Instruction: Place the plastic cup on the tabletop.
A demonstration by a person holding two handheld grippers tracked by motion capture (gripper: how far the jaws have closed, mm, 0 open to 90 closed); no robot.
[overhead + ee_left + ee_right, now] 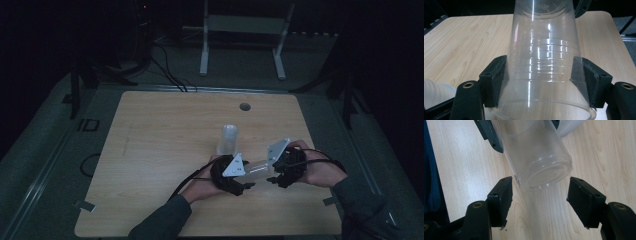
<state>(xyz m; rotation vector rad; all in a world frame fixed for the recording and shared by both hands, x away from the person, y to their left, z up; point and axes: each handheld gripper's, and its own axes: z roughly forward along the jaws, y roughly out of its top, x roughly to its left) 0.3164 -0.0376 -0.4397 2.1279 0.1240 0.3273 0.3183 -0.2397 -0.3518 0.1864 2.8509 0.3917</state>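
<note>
A clear plastic cup (544,62) lies on its side above the wooden table (160,145), near the front edge and a little right of the middle. The left gripper (239,184) is clamped on it near the rim, one black pad pressing each side. The cup's base (544,176) points right toward the right gripper (277,180), whose jaws stand apart on both sides of the base without touching it. A second clear cup (228,140) stands upside down on the table just beyond the grippers, farther from the person.
</note>
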